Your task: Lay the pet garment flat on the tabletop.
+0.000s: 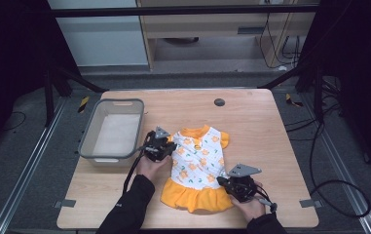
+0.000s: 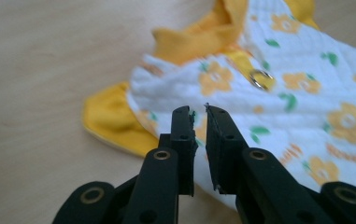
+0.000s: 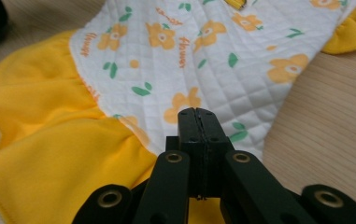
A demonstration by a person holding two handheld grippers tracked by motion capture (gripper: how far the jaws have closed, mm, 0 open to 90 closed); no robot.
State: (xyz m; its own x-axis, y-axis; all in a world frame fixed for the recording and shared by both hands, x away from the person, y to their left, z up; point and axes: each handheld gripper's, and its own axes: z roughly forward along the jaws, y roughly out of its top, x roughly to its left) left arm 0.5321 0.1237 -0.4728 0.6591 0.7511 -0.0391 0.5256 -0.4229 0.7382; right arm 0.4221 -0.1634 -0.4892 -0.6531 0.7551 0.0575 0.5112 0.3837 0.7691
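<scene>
High view: small white quilted dress with orange flowers and yellow trim (image 1: 197, 165) lies flat on the light wooden table (image 1: 266, 126), between the two grippers. Left gripper (image 1: 159, 146) at its sleeve edge; grey plastic bin (image 1: 112, 130) just beyond, on its far side. Right gripper (image 1: 239, 184) at the skirt's side.

Left gripper view: jaws slightly parted, a narrow gap over the white fabric; metal ring (image 2: 259, 78) ahead.

Right gripper view: jaws pressed together over the dress's edge; whether they pinch cloth, cannot tell.
</scene>
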